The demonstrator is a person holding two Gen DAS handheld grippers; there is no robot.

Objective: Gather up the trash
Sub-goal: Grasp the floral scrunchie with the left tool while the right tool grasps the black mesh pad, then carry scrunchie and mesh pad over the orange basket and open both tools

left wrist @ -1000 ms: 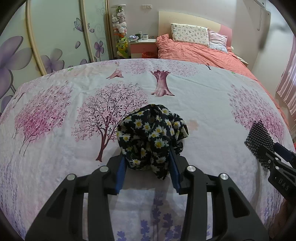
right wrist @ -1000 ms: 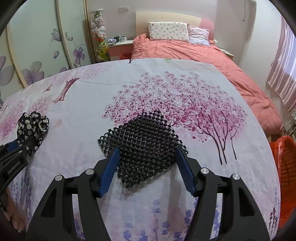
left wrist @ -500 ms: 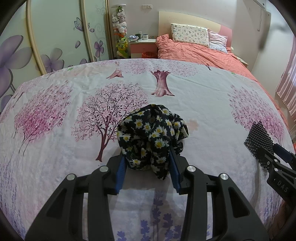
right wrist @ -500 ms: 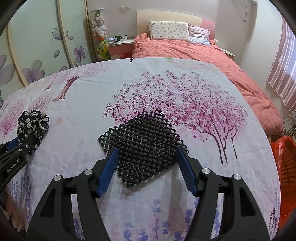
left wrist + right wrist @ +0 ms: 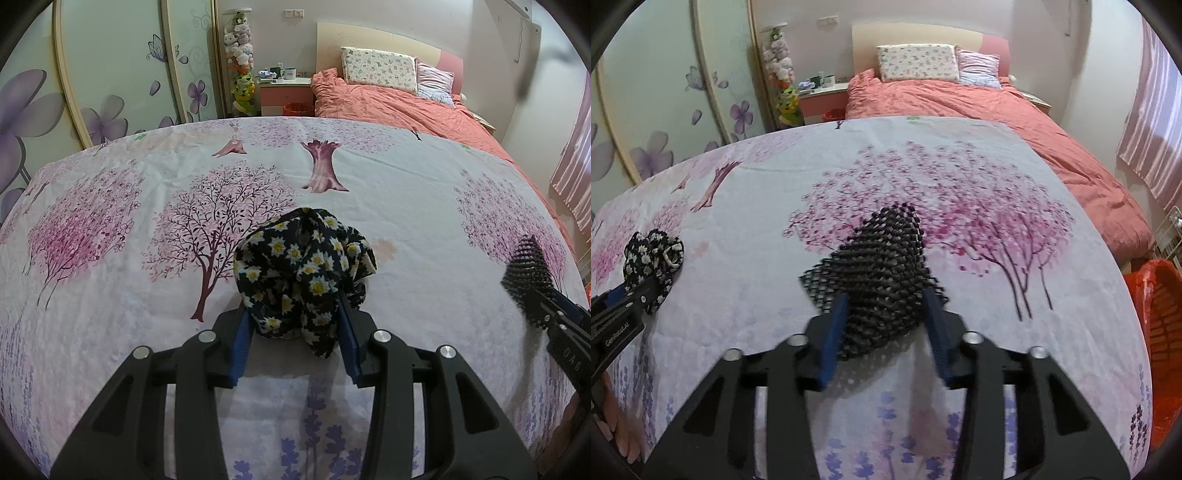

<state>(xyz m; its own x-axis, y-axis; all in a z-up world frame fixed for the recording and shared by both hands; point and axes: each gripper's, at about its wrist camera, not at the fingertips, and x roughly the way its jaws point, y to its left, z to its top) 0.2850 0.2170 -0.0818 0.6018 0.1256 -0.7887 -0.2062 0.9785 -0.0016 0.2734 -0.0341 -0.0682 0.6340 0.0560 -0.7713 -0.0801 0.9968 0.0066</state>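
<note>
A broad surface draped in a white sheet (image 5: 388,206) printed with pink blossom trees fills the middle and lower part of both views; whether a desk or a bed lies beneath it cannot be told. Behind it, in the upper right of both frames, stands a bed with a coral quilt (image 5: 960,99) and two pillows, and an orange basket (image 5: 1160,314) sits at the right edge of the right wrist view. In the lower centre of the left wrist view the left claw (image 5: 293,332) is clenched on a bunched dark cloth with daisies (image 5: 303,269), whose bundle bulges up and forward from between the blue pads while resting on the sheet. In the lower centre of the right wrist view the right claw (image 5: 884,328) is closing, its blue pads pressing both sides of a black mesh mat (image 5: 882,266), which has buckled upward into a ridge between them. Each claw shows at the edge of the other's view, well apart on the sheet.
</note>
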